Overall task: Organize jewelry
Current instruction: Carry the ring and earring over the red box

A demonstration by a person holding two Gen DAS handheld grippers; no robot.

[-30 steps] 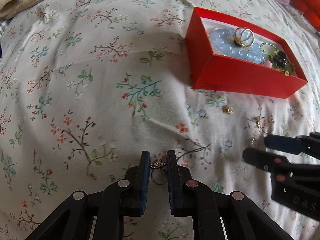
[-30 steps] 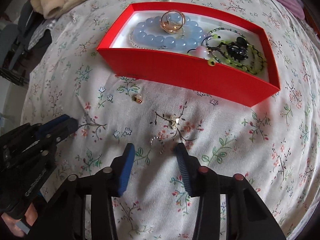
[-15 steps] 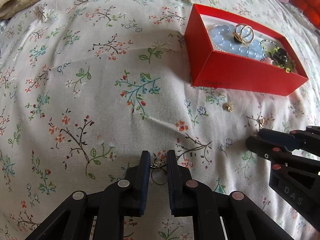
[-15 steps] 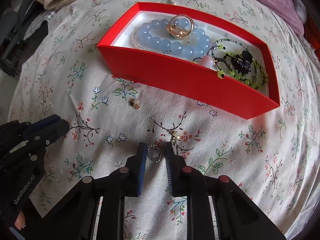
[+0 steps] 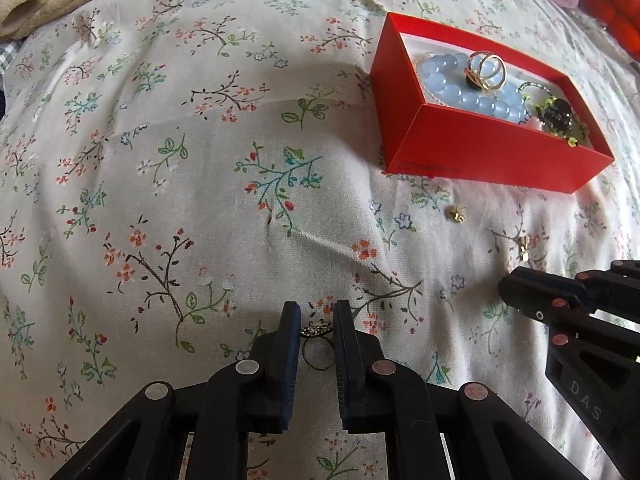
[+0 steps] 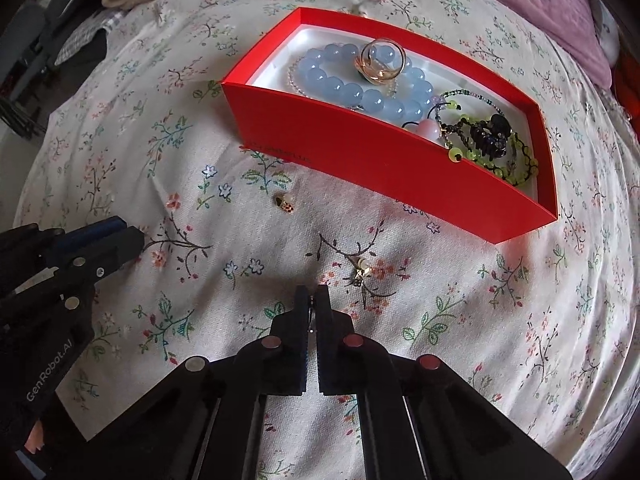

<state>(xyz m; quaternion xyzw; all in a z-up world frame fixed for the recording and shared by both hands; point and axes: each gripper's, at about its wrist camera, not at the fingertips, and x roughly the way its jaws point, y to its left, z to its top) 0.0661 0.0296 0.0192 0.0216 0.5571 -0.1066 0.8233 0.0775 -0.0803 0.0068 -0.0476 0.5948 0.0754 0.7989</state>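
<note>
Since a second ago the right gripper (image 6: 313, 294) has drawn its fingers together from a wide spread around a small silver ring lying on the bedsheet (image 5: 200, 200); now they are pressed almost together, with only a glint of that ring (image 6: 311, 312) showing in the slit between the pads, so it appears pinched there, though little of it can be seen. The left gripper (image 5: 316, 312) has kept its place: its fingers stand slightly apart, pinching a dark ring with a jewelled top (image 5: 317, 340) between the pads. Just ahead and to the right of the right gripper's tips lies a small pearl earring (image 6: 361, 271) on the sheet, and farther ahead to the left a little gold stud (image 6: 285, 203). Beyond both, well ahead of the tips, sits the red box (image 6: 360, 152), open, holding a blue bead bracelet (image 6: 352, 84), a gold ring (image 6: 382, 60) resting on the beads, and a green and black beaded bracelet (image 6: 492, 136) at the right end. From the left gripper, the box lies ahead and to the right.
</note>
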